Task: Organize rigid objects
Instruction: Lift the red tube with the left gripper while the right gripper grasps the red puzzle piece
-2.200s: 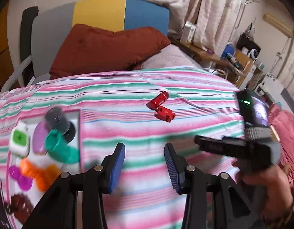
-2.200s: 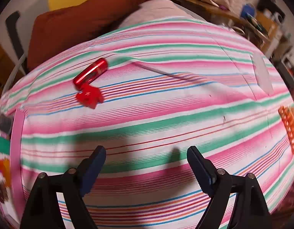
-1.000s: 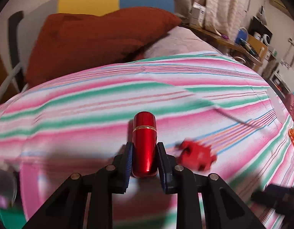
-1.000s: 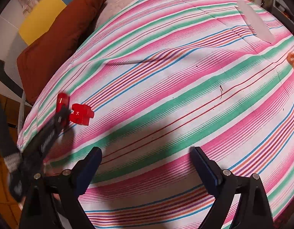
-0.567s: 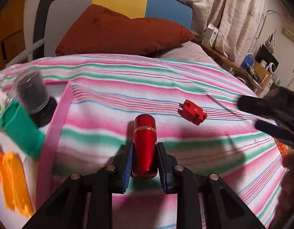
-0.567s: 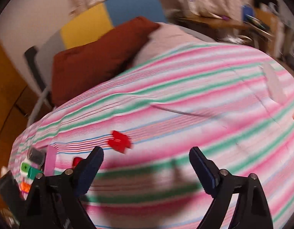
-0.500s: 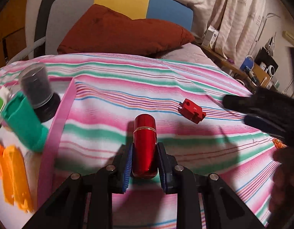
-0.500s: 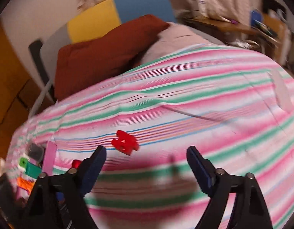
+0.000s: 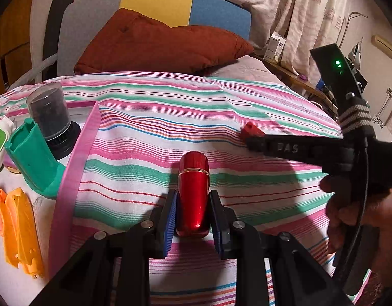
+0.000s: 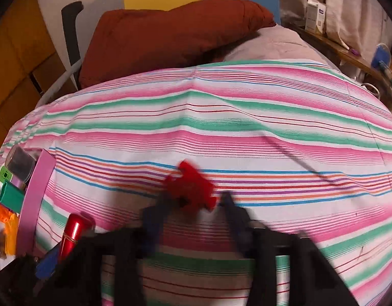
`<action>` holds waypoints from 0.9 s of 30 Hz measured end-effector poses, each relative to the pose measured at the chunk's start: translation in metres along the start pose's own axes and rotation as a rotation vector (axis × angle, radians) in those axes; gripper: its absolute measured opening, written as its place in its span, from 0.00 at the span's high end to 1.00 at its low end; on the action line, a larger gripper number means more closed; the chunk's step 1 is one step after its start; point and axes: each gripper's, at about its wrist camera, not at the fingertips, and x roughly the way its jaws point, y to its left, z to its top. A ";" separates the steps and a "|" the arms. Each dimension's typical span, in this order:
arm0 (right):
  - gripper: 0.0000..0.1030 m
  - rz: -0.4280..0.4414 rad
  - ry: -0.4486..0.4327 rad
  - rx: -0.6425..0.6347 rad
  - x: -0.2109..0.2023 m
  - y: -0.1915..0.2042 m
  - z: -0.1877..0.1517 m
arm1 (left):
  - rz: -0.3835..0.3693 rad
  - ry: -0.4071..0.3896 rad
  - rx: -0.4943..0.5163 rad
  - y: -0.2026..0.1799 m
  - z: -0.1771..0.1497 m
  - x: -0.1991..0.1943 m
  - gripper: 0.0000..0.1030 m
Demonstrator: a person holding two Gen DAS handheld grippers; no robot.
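On a striped bedspread (image 9: 150, 107), sorted plastic pieces fill the pink-rimmed tray (image 9: 76, 153) at far left: a green holder (image 9: 33, 158), a dark-capped jar (image 9: 50, 117), orange parts (image 9: 20, 227). The left gripper (image 9: 192, 214), which two seconds ago was empty and spread, now clamps the red tube (image 9: 193, 191) between its fingers, just beside the tray. To the right, the right gripper (image 10: 193, 209), wide a second ago, is closing its fingers around the red block (image 10: 191, 186) lying on the bedspread; blur hides whether they press yet. Both remaining pieces appear ready for the tray.
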 end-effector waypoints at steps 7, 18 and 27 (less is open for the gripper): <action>0.72 0.063 0.048 0.107 -0.024 -0.006 -0.009 | -0.031 -0.003 -0.027 0.006 -0.002 -0.001 0.77; 0.72 0.077 0.166 0.342 -0.058 -0.021 -0.076 | -0.049 0.002 -0.044 0.008 -0.002 -0.003 0.77; 0.73 0.077 0.093 0.306 -0.062 -0.018 -0.067 | -0.171 -0.017 -0.051 0.007 -0.005 -0.052 0.77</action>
